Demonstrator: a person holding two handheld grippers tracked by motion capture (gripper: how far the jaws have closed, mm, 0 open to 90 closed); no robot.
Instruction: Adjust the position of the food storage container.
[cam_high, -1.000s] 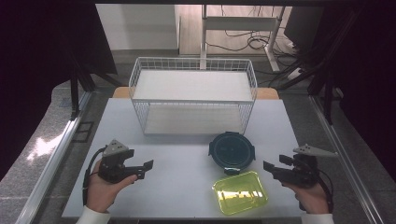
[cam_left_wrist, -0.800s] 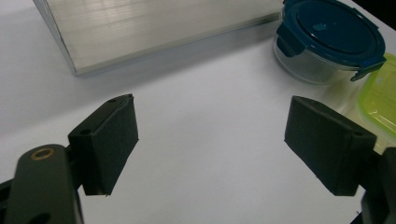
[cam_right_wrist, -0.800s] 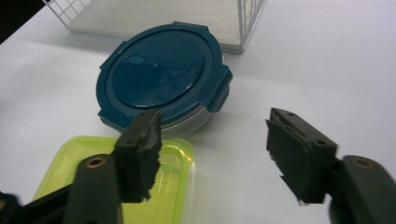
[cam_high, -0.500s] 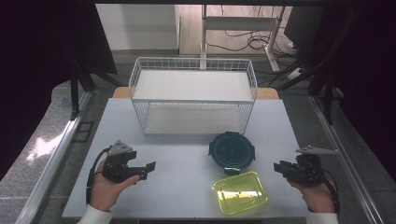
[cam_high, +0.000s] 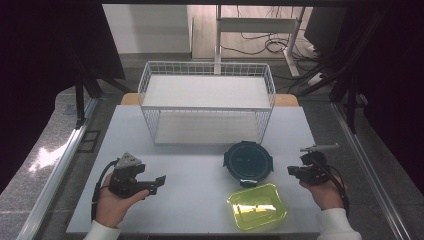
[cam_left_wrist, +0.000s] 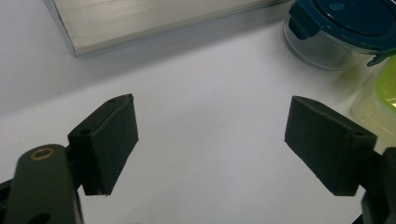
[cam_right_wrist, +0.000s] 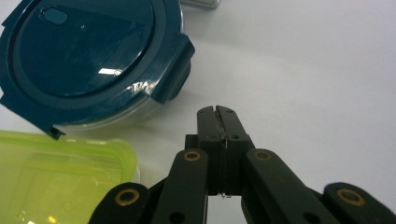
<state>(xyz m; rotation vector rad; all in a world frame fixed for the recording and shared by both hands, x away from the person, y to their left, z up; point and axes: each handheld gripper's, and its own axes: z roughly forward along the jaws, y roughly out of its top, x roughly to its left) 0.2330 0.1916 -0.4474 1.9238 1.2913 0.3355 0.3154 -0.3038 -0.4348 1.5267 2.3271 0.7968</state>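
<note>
**Table stock: two tubs, one basket**

Right gripper (cam_right_wrist: 217, 112): jaws just closed, empty, beside round tub (cam_right_wrist: 88, 60). Left gripper (cam_left_wrist: 210, 144): jaws wide, empty, over bare table (cam_high: 200, 180). Green tub (cam_high: 256, 206) just in front of round tub; basket (cam_high: 207, 100) behind

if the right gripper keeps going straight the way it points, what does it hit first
Most likely the round container with the dark blue lid: the shut right gripper aims toward its near clasp, though it may just skim past.

Lab: test table (cam_high: 200, 175), metal frame rails (cam_high: 55, 165), floor cables (cam_high: 260, 47).
</note>
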